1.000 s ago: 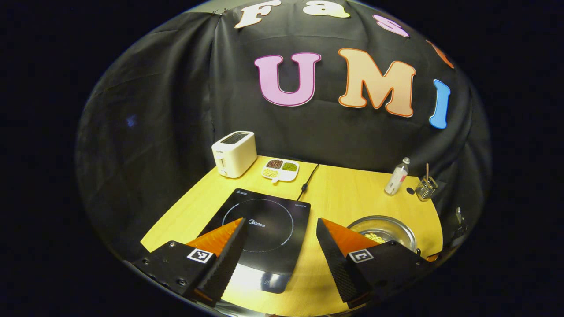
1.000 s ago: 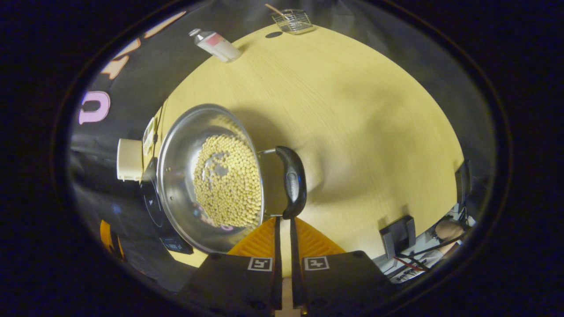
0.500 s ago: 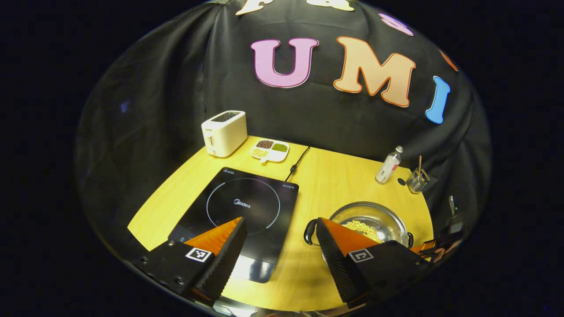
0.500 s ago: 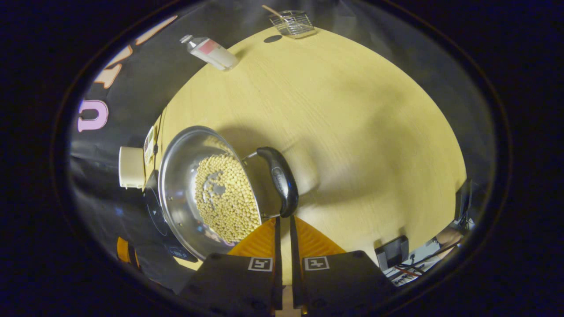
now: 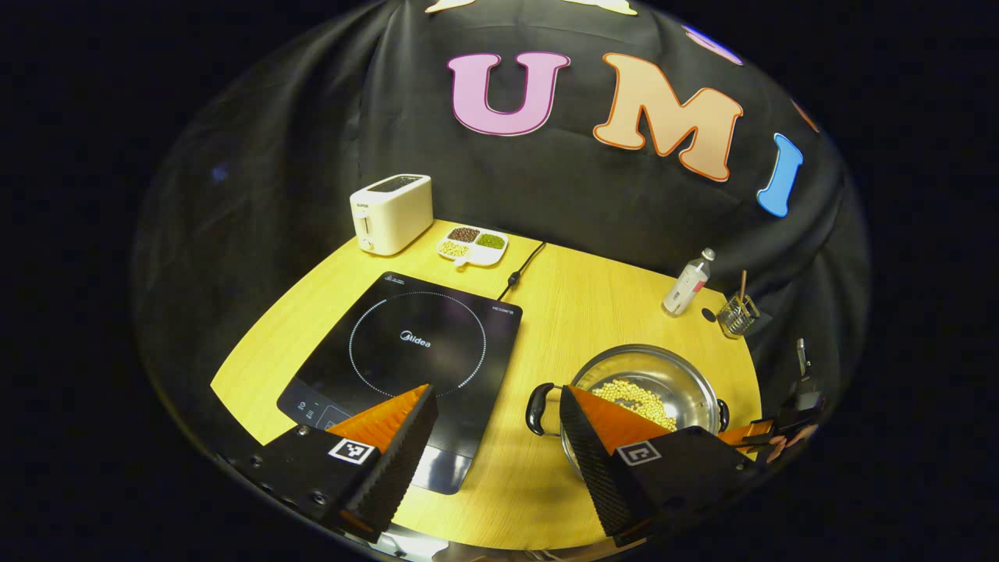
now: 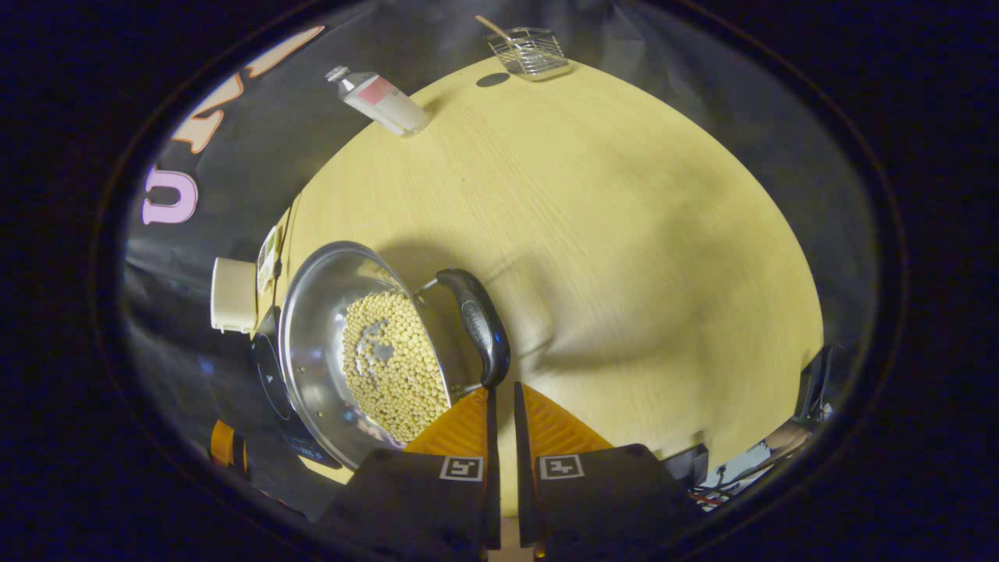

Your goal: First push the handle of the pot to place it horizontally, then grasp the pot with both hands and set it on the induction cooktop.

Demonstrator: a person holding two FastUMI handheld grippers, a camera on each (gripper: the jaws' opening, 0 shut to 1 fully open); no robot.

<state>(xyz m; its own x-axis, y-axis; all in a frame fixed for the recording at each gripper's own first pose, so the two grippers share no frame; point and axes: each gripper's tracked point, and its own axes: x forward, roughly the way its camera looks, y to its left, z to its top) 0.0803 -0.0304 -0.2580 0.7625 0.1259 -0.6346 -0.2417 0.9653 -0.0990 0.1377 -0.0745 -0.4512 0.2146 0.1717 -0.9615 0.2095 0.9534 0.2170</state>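
A steel pot (image 5: 652, 367) holding pale beans (image 5: 636, 398) stands on the yellow table (image 5: 593, 312), right of the black induction cooktop (image 5: 406, 343). Its two black side handles, one (image 5: 537, 407) facing the cooktop, point left and right. My left gripper (image 5: 495, 394) hovers open above the table's front, between cooktop and pot, holding nothing. In the right gripper view, my right gripper (image 6: 503, 386) is shut, its tips touching the near end of the pot's black handle (image 6: 476, 324). The pot (image 6: 320, 312) lies left of that handle.
A white toaster (image 5: 390, 212) and a divided dish of beans (image 5: 472, 243) stand at the back left, with a cable (image 5: 523, 269) running to the cooktop. A small bottle (image 5: 687, 282) and a wire basket (image 5: 735, 312) stand at the back right.
My left gripper has risen and drawn back, bringing the pot and more table into its view. The right gripper stays shut at the handle, and the pot has turned a little.
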